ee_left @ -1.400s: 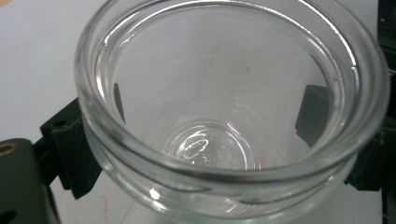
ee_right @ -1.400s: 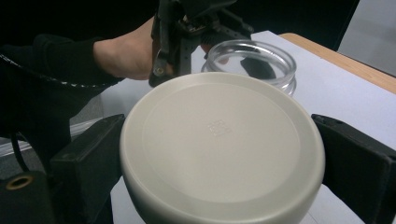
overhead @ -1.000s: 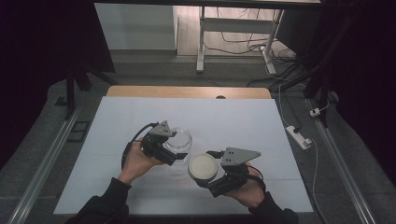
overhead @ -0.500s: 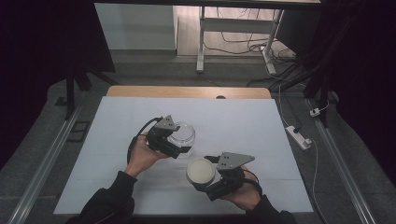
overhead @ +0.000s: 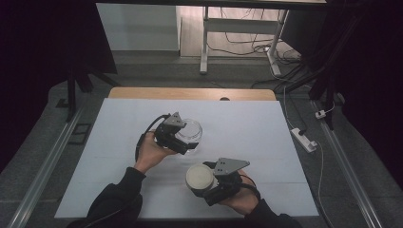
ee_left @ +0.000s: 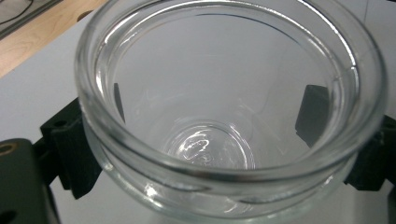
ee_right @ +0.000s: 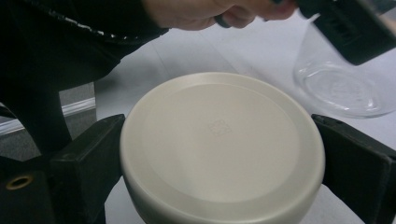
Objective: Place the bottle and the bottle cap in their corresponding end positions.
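left claw [overhead: 183, 137] pinching jar [overhead: 189, 133] by its sides, jar open and empty, mid-table | right claw [overhead: 209, 183] pinching lid [overhead: 199, 176], near and in front of jar, apart from it | done: both gripped | left: lid onto jar

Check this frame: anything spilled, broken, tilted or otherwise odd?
Nothing stands out. The glass jar is empty and intact, clamped by the left gripper. The cream lid sits squarely in the right gripper, apart from the jar. The white table shows no spill.
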### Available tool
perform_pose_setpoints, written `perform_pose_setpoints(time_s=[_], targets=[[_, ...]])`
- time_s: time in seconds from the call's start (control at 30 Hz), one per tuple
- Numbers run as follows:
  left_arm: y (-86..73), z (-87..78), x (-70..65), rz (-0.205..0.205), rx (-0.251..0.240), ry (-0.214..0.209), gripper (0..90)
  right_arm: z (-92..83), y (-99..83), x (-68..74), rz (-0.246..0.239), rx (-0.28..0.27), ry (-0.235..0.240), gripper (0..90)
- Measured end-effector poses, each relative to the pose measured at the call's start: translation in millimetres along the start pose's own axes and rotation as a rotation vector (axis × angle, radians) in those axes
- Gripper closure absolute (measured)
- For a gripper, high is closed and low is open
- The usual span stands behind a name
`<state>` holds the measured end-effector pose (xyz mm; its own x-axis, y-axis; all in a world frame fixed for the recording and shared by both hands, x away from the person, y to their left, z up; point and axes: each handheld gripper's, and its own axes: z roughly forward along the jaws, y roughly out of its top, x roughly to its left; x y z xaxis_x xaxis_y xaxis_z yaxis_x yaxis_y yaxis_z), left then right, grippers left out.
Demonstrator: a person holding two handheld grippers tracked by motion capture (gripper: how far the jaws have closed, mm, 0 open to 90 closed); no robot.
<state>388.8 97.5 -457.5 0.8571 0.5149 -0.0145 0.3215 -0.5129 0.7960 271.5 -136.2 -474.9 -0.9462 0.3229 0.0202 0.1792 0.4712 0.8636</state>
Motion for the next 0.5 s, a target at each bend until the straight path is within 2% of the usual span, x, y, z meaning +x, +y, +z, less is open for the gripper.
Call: perform_pose_setpoints(time_s=[0.5], targets=[[5.2,17.9,17.2,-0.015,-0.003,0.025,7.3,21.4,-8.8,-0.7,-0.008,0.024,0.010,6.8]])
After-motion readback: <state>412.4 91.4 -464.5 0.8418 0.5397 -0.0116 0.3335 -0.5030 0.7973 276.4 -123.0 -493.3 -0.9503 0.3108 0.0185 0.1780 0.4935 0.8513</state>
